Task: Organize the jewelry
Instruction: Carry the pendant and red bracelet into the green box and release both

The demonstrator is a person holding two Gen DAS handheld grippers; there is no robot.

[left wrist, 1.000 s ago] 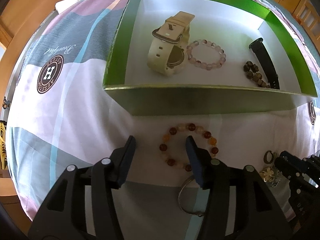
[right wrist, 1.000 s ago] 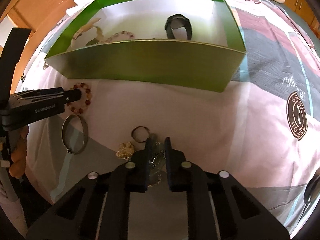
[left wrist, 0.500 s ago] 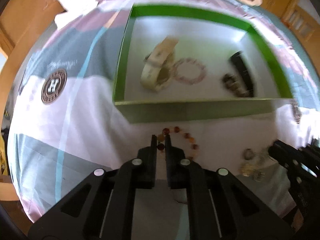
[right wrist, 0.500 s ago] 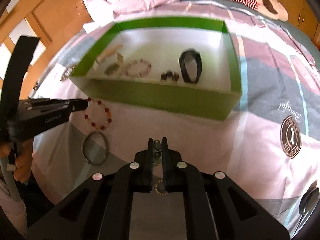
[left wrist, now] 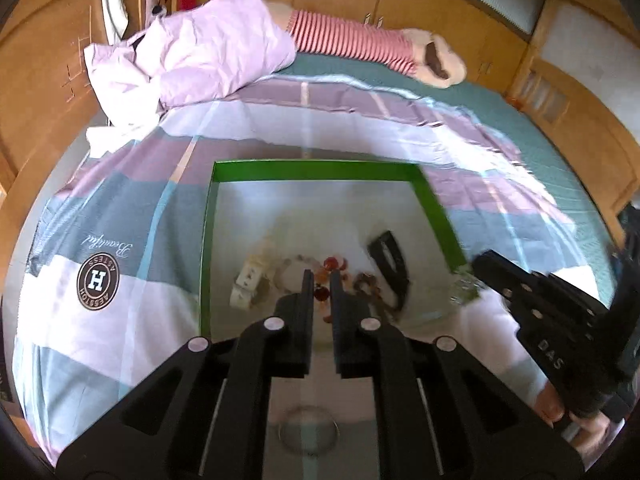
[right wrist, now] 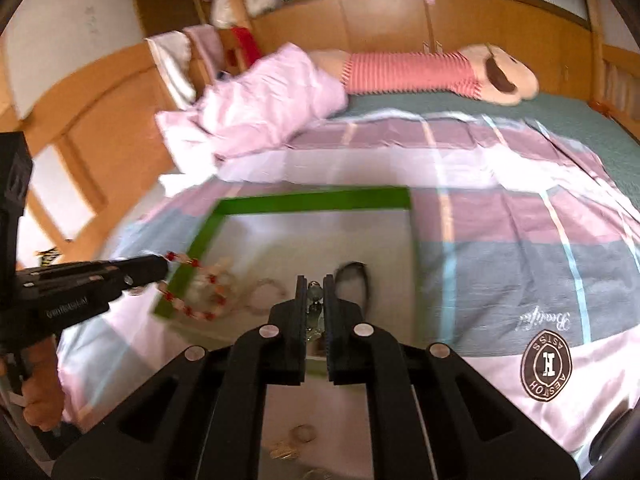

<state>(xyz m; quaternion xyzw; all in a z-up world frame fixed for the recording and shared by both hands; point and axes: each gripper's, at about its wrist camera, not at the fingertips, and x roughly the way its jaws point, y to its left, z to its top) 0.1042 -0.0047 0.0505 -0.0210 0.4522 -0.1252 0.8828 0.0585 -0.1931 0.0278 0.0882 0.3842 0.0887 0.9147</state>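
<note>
Both grippers carry pieces over the green-walled open box (left wrist: 208, 240) on the bed: left gripper (left wrist: 320, 284) clamps the red-and-amber bead bracelet (right wrist: 192, 292), right gripper (right wrist: 315, 300) pinches a small silvery trinket (right wrist: 314, 312), ready for dropping inside

a: how many boxes on the bed?
b: one green box (left wrist: 438, 210), open at the top.
a: and bracelets?
b: three beaded ones that i can tell: a red and amber bead bracelet (right wrist: 192, 294), a pale pink bead bracelet (right wrist: 267, 294) and a dark bead bracelet (left wrist: 374, 286), too blurred to be sure of.
a: watches or bands?
b: one cream watch (left wrist: 248, 286) and one black band (left wrist: 390, 258).
a: anything else?
b: one silver bangle (left wrist: 308, 428) on the bed, one small ring (right wrist: 303, 433), one silvery trinket (right wrist: 315, 306). two grippers, one plush toy (left wrist: 372, 46).
</note>
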